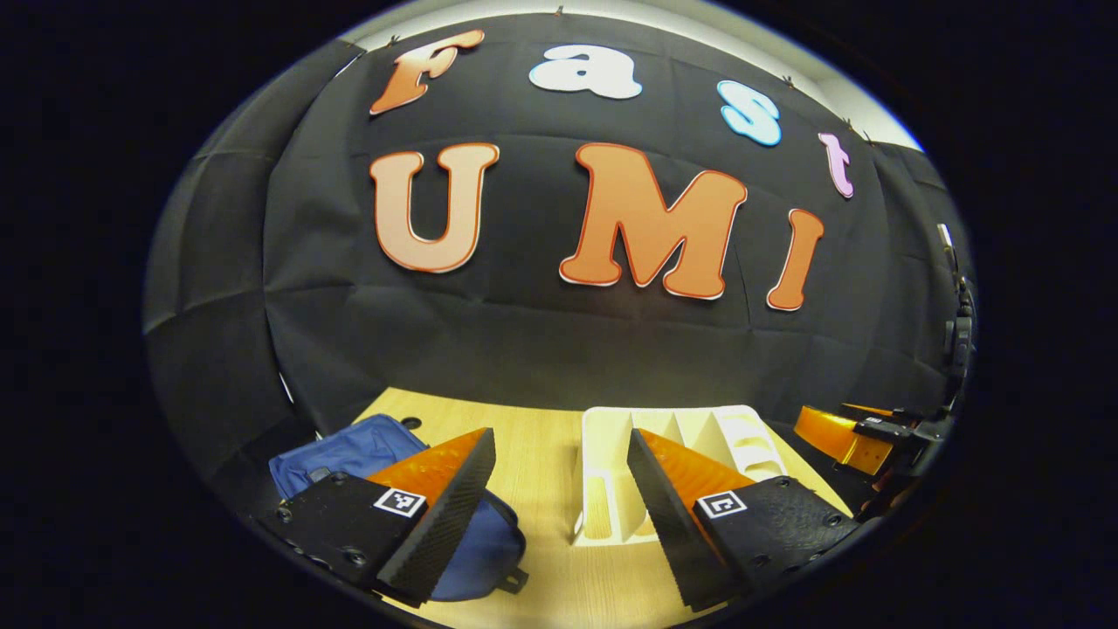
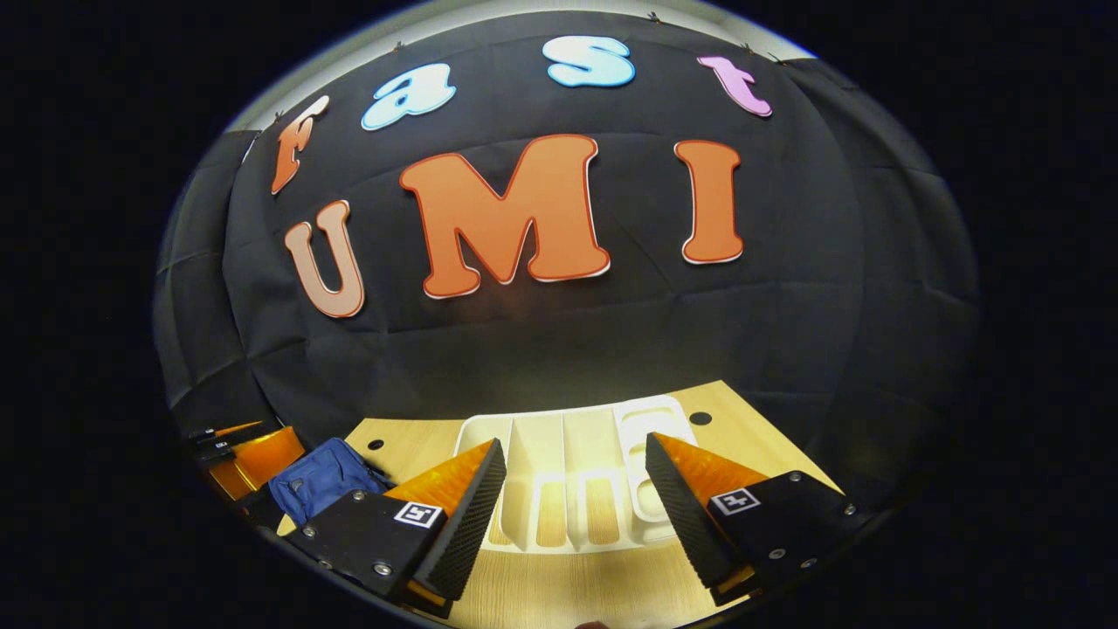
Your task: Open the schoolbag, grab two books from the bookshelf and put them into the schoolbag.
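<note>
Both grippers hover wide open above the pale wooden table (image 1: 533, 437).
Blue fabric schoolbag (image 1: 349, 450) lies beside the white plastic slotted bookshelf (image 2: 568, 454); left gripper (image 1: 559, 515) and right gripper (image 2: 572, 515) hold nothing.

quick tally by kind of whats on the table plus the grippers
schoolbag: 1
white bookshelf rack: 1
grippers: 2, left gripper and right gripper, both open
wooden table: 1
total: 5
</note>
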